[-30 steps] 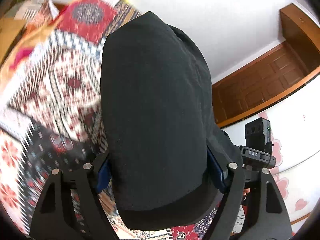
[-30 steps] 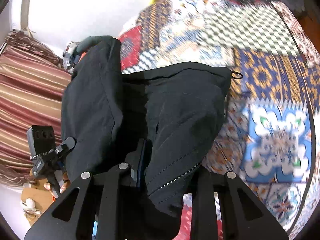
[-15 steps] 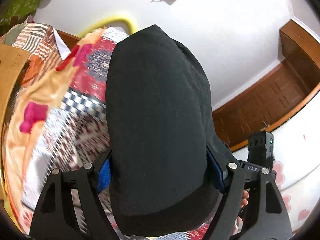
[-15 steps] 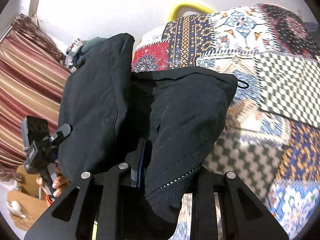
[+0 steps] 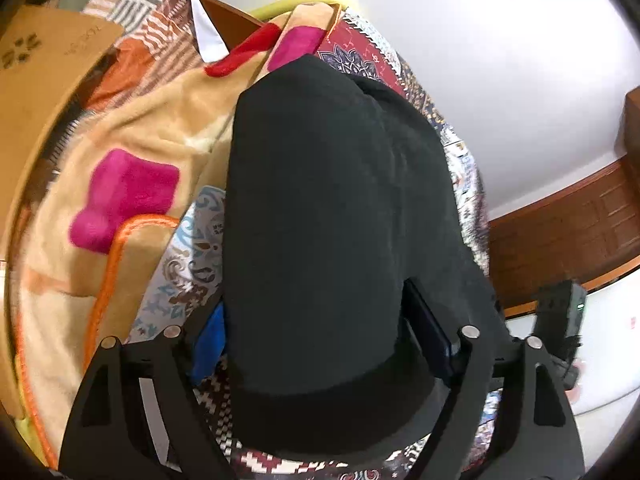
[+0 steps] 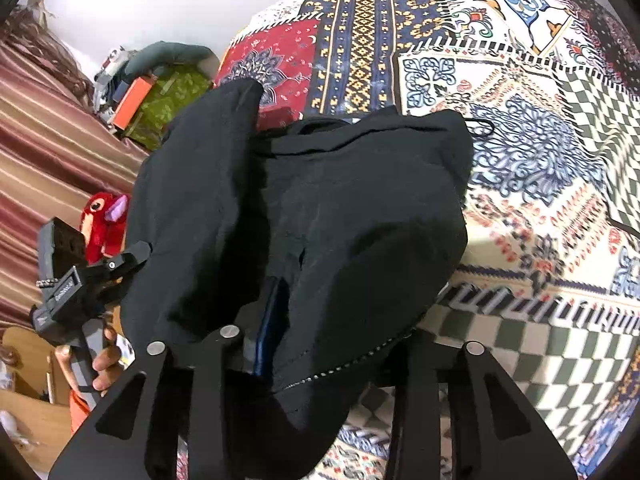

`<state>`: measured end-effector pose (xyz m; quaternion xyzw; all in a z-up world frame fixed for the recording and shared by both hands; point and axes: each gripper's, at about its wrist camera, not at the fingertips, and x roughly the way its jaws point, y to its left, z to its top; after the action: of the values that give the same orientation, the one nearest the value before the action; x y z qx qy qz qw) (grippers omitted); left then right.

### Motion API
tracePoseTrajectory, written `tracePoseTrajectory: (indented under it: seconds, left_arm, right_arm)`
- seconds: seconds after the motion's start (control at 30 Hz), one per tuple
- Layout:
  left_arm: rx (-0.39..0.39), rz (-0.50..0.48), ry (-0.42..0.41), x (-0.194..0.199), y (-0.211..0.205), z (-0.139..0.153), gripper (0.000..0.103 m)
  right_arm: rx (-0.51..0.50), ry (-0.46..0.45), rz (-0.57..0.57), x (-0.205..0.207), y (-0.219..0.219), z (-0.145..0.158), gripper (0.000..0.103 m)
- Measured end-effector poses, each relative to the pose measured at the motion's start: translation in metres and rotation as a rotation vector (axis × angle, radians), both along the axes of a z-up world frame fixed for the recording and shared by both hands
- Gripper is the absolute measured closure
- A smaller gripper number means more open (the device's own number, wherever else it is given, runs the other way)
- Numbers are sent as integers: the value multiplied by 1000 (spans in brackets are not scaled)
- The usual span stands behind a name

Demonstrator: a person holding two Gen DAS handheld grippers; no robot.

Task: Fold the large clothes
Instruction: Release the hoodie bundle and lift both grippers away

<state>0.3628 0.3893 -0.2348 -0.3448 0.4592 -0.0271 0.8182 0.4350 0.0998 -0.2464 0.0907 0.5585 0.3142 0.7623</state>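
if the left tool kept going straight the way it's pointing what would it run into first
The black garment bunched between the left tool's fingers fills its line. Beyond that probably the patterned bedspread, though depth is unclear.

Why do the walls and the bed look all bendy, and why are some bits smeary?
Left wrist view: the fisheye lens curves the white wall and darkens the corners; the fleece blanket is smeared. Right wrist view: the patchwork bedspread bulges and blurs towards the right edge, while the black garment is so dark its folds barely show.
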Motion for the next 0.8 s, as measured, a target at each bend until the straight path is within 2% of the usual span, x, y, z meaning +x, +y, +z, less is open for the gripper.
tracePoseTrajectory:
  seconds: [0.07,0.23,0.4,0.5,0.63,0.8]
  left_arm:
    - [50,7,23,-5,-7,8,19]
    - [175,21,60,-21,-24,24,19]
    - [255,-34,61,-53,-58,50,19]
    - [316,-59,17,-75,-82,76,19]
    - [384,-59,-77,-110,-112,128,19]
    - [519,-53,-223,-161,-147,199,19]
  right_arm:
    - [-48,-6,-7,-6,-6,5,59]
    - [-133,-98,13,-33,-28,33,59]
    - [-177,-179,28,-61,-47,66,59]
    - [-190,-262,32,-80,-58,90,59]
    - [-186,-347,35,-109,-67,123,59]
    - [-89,-484,20,-158,-81,177,59]
